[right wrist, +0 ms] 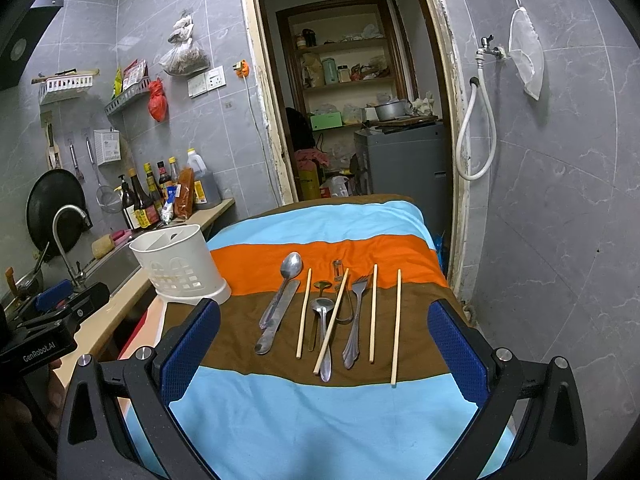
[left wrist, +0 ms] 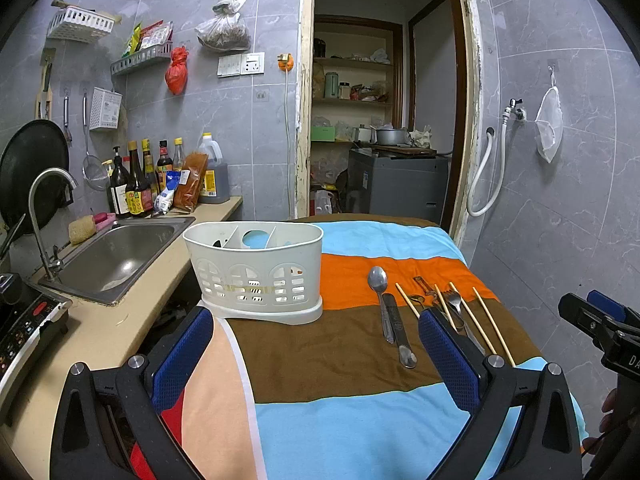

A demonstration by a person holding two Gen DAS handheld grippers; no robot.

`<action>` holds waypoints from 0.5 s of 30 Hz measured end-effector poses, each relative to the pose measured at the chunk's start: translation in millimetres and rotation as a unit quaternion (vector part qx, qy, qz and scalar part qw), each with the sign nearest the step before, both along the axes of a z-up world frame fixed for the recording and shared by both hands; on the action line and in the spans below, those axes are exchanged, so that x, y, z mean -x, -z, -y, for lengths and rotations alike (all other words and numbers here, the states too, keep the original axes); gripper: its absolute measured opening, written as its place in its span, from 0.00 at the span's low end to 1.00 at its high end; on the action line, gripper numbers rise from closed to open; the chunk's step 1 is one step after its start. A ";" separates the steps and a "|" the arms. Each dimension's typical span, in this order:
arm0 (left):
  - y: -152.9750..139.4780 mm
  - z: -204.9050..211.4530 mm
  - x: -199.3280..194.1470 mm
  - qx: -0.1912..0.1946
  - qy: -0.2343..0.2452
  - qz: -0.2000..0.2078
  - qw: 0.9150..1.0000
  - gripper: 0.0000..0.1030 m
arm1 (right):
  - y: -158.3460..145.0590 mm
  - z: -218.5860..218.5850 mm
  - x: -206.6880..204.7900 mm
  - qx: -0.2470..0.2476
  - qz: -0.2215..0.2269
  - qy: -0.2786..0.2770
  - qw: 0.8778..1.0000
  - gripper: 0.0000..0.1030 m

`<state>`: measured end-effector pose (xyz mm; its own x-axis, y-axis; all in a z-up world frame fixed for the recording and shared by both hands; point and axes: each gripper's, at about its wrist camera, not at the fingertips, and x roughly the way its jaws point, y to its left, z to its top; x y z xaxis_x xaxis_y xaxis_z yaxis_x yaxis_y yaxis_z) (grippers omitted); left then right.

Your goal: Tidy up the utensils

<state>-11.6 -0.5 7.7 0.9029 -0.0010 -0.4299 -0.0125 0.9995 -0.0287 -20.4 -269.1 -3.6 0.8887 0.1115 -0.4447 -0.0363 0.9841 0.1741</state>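
A white slotted utensil holder (left wrist: 256, 268) stands on the striped cloth (left wrist: 340, 420); it also shows at the left in the right wrist view (right wrist: 180, 264). Loose utensils lie in a row on the cloth: a large spoon (right wrist: 286, 280), a knife (right wrist: 276, 320), several wooden chopsticks (right wrist: 396, 324), a smaller spoon (right wrist: 324, 332), a fork (right wrist: 354, 320) and a peeler (right wrist: 340, 280). My left gripper (left wrist: 316, 344) is open and empty, hovering before the holder. My right gripper (right wrist: 324, 336) is open and empty, above the near side of the utensil row.
A steel sink (left wrist: 116, 252) with a tap (left wrist: 44, 216) and counter lies left of the cloth-covered table. Sauce bottles (left wrist: 140, 184) stand at the counter's back. A stove panel (left wrist: 24, 320) is at far left. An open doorway (left wrist: 380, 120) is behind the table.
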 end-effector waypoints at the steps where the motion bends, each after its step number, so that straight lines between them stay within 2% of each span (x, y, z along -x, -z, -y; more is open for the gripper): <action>1: -0.2 0.0 0.4 0.000 0.000 0.000 1.000 1.00 | 0.1 0.1 -0.2 0.000 0.000 0.000 1.000 0.99; 15: 0.4 0.2 0.0 0.000 0.001 0.000 1.000 1.00 | -0.3 2.3 0.4 0.001 -0.001 0.000 1.000 0.99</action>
